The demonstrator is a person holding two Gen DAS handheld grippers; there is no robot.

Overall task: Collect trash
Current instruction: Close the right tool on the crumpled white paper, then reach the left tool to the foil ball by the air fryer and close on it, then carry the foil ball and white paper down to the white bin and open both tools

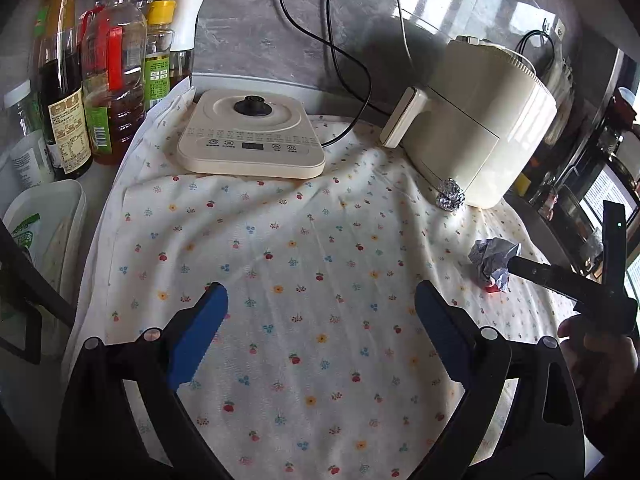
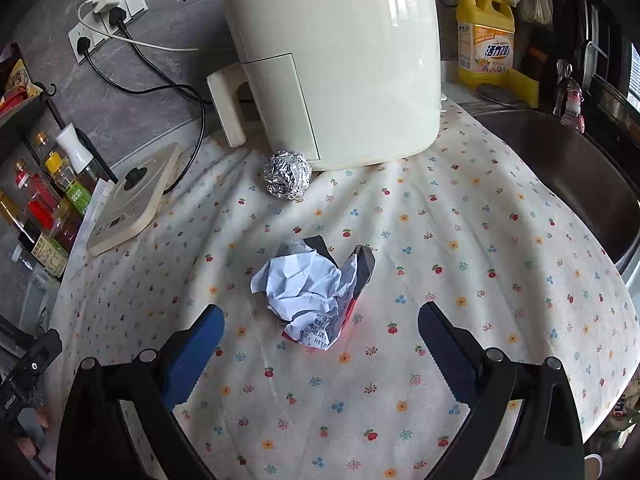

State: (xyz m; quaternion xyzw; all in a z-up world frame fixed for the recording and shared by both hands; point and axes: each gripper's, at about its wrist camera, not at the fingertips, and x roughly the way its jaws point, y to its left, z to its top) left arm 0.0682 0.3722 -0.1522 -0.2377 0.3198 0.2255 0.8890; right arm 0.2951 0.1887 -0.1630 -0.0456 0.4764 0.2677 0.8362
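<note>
A crumpled paper wad [image 2: 314, 290], white with black and red print, lies on the floral cloth [image 2: 460, 240]. It also shows in the left wrist view [image 1: 493, 261] at the right. A foil ball [image 2: 287, 174] rests against the base of the cream air fryer [image 2: 332, 60]; it also shows in the left wrist view [image 1: 451, 194]. My right gripper [image 2: 320, 344] is open and empty, just in front of the paper wad, jaws wide. My left gripper [image 1: 322, 320] is open and empty over bare cloth, left of the wad. The right gripper's black finger [image 1: 532, 270] reaches the wad.
A cream induction cooker [image 1: 252, 136] sits at the back with its cord. Several oil and sauce bottles [image 1: 108, 76] stand at the left beside a white bin [image 1: 44, 232]. A steel sink [image 2: 568, 168] lies right of the cloth, with a yellow detergent bottle [image 2: 484, 40] behind it.
</note>
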